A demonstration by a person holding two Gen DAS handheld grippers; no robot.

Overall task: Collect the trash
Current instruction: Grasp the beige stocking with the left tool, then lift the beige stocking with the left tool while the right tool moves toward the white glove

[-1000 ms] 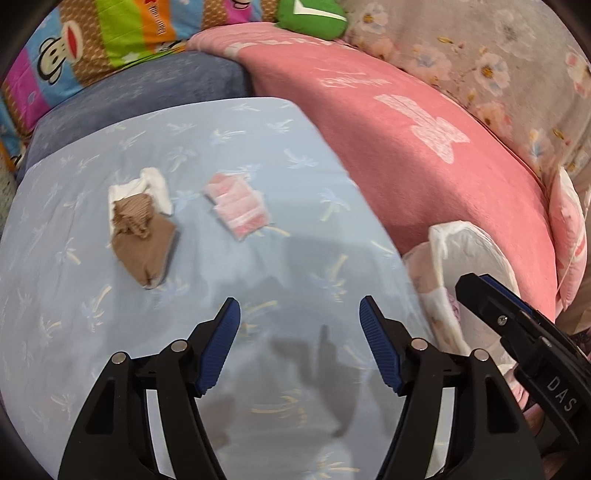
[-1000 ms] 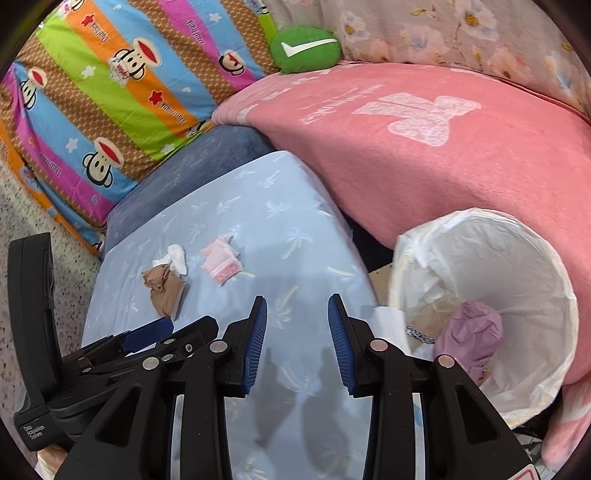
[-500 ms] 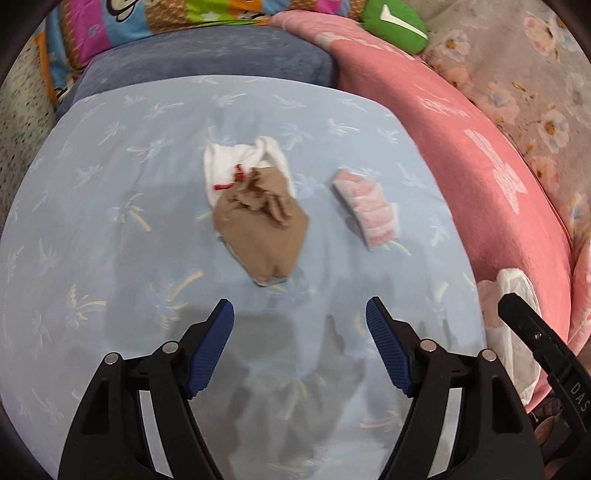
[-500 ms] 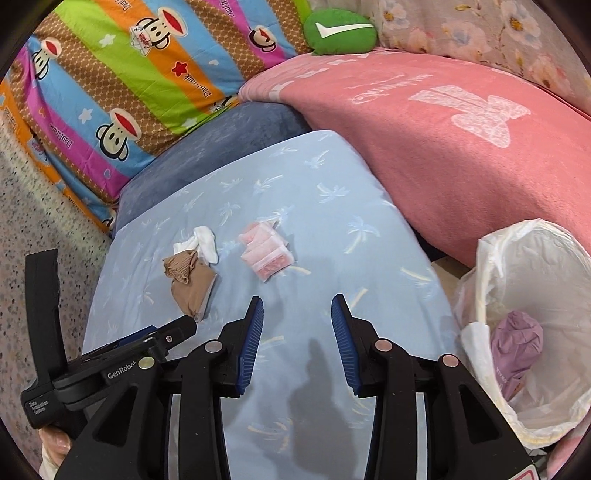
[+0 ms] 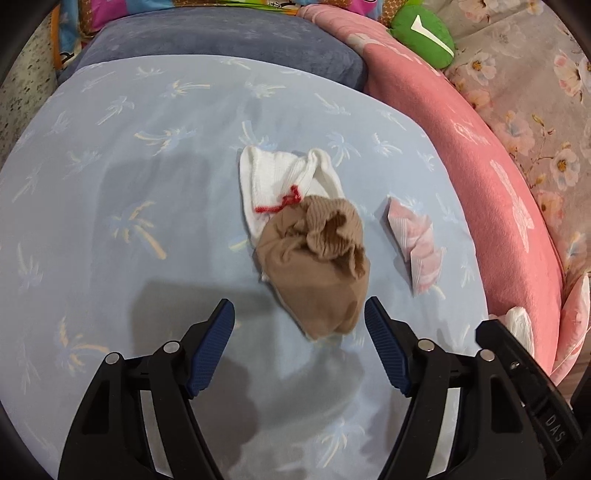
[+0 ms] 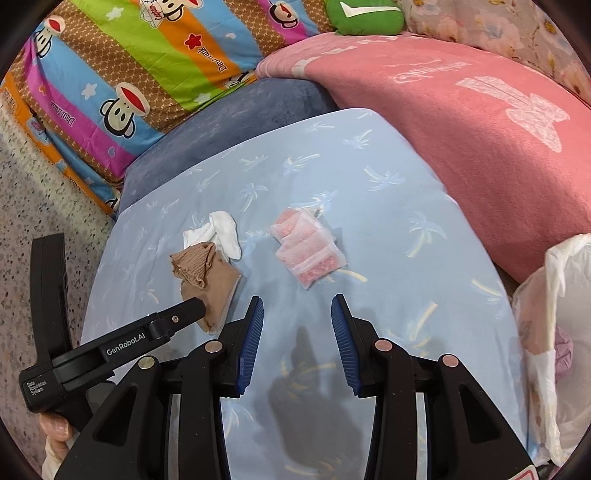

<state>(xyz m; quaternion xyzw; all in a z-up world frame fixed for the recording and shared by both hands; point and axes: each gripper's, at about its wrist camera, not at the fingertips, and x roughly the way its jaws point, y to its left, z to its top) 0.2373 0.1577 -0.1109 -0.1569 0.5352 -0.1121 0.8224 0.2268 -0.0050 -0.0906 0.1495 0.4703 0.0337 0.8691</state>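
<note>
A crumpled brown sock (image 5: 317, 266) lies on a white sock (image 5: 284, 181) with red stitching, on the light blue palm-print cloth (image 5: 147, 184). A clear packet with pink contents (image 5: 415, 242) lies to their right. My left gripper (image 5: 299, 328) is open and empty, its jaws either side of the brown sock's near end. My right gripper (image 6: 297, 325) is open and empty, just short of the pink packet (image 6: 308, 249). The right wrist view also shows the brown sock (image 6: 205, 277), the white sock (image 6: 221, 232) and the left gripper's body (image 6: 122, 343).
A white-lined trash bin (image 6: 550, 332) with a purple item inside stands at the cloth's right edge. A pink blanket (image 6: 480, 129), a blue cushion (image 6: 229, 122), a striped monkey-print quilt (image 6: 129, 74) and a green pillow (image 6: 364, 16) surround the cloth. Speckled floor (image 6: 33, 221) lies left.
My left gripper has moved forward and left onto the brown sock, which now sits between its open jaws. My right gripper has swung left, away from the bin, toward the pink packet.
</note>
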